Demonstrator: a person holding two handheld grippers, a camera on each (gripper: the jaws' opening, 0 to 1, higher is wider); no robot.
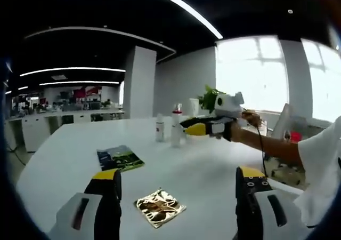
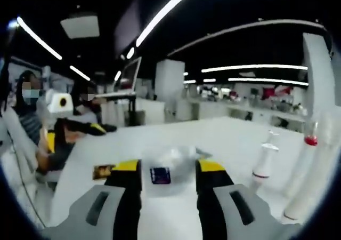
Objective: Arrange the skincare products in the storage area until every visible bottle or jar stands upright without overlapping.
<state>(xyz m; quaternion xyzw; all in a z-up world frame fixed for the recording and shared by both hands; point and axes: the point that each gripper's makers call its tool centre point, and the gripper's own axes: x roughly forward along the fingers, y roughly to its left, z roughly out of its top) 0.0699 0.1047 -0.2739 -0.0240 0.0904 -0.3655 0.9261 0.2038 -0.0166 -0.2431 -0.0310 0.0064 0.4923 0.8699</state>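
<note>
White table (image 1: 64, 149) is carrying the magazine (image 1: 120, 158) and gold foil packet (image 1: 159, 207) on the left, with the left gripper (image 1: 178, 197) hovering jaws apart — nothing held. Further right, the right gripper (image 2: 169, 182) is clamping a clear jar (image 2: 168, 166), probably to stand it beside the two upright bottles (image 2: 266, 160).

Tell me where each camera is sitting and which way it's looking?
Left gripper view: rides the left gripper, looking across the white table at two bottles and the right gripper, held by the person's arm.
Right gripper view: rides the right gripper, shut on a clear jar, facing the left gripper and two bottles.
Shared: the table, the bottles and both grippers.
</note>
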